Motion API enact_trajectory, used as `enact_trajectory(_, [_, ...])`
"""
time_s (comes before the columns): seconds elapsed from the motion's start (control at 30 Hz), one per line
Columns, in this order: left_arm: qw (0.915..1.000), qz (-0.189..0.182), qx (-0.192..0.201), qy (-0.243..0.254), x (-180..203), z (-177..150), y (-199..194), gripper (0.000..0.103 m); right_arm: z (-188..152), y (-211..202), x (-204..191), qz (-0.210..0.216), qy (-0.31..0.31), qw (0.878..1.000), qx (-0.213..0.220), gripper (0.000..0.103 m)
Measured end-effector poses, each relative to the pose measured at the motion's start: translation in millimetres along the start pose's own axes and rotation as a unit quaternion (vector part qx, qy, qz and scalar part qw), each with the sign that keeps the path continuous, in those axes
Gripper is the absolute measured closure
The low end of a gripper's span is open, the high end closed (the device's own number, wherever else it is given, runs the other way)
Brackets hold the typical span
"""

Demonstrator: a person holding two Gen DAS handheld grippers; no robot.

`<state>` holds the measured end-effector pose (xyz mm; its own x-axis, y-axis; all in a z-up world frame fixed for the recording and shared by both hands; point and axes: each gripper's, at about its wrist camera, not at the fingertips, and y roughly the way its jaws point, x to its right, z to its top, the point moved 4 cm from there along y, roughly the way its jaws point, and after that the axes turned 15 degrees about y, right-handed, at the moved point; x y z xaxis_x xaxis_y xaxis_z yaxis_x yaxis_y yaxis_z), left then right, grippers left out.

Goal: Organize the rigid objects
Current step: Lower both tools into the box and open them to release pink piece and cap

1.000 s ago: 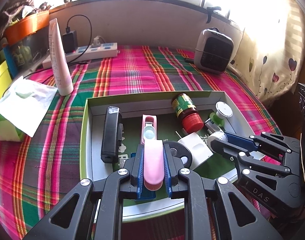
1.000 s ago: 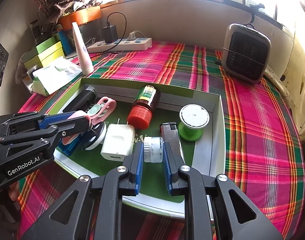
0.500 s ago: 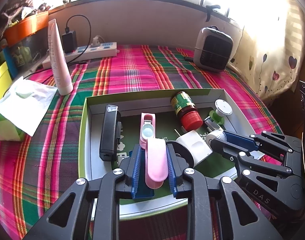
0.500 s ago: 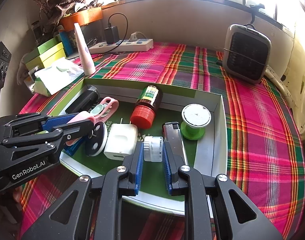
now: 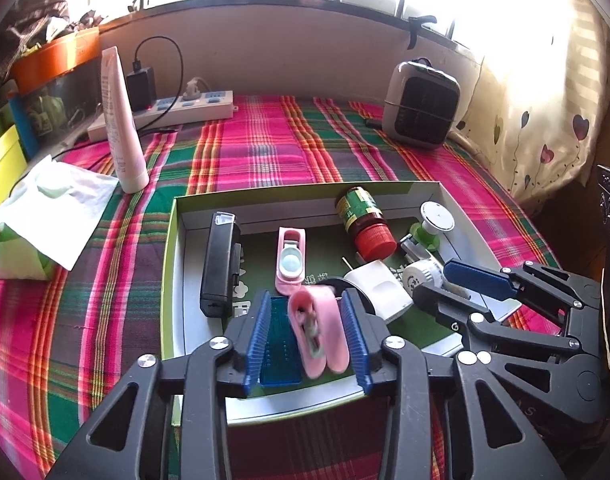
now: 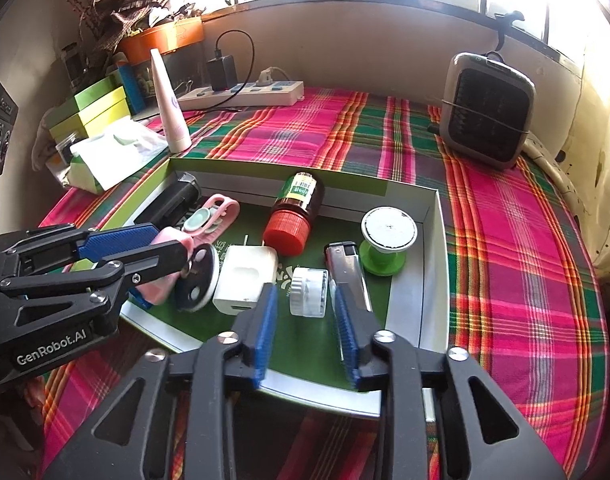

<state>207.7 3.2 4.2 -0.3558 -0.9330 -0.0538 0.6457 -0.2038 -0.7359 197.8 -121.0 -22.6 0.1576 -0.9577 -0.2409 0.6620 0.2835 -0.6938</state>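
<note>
A plaid tablecloth (image 6: 297, 128) in pink, green and orange covers the table beneath a sunlit window whose glare washes out the panes; a small grey space heater (image 6: 487, 110) stands at the back right, a white power strip (image 6: 241, 94) with a black charger by the wall, and a pale pink tube (image 5: 119, 124) upright at the left near a tissue pack (image 5: 45, 220). At centre lies a shallow green-rimmed box tray (image 6: 433, 272) holding a black rectangular device (image 5: 219, 264), a brown bottle with a red cap (image 6: 293, 216) on its side, a green-and-white spool (image 6: 387, 236), a white charger plug (image 6: 245, 276) and a lighter (image 6: 349, 268) partly hidden behind a finger. The left gripper (image 5: 311, 338) is spread wide around a pink clip-like object (image 5: 317, 330), blurred and tilted; whether it touches the right pad cannot be told. The right gripper (image 6: 305, 328) is likewise wide, its pads flanking a small white ribbed cap (image 6: 309, 292) without touching it. A black disc (image 6: 199, 278) beside the left gripper is partly hidden.
</note>
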Motion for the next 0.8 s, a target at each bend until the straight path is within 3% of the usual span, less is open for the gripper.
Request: enact_trajectory(0.8, [0.9999,0.011,0.003,0.004,24.6,-25.9,-44.8,0.066,-23.4,-46.2,-5.9,-0.015,0.020,0.999,0.031,0.061])
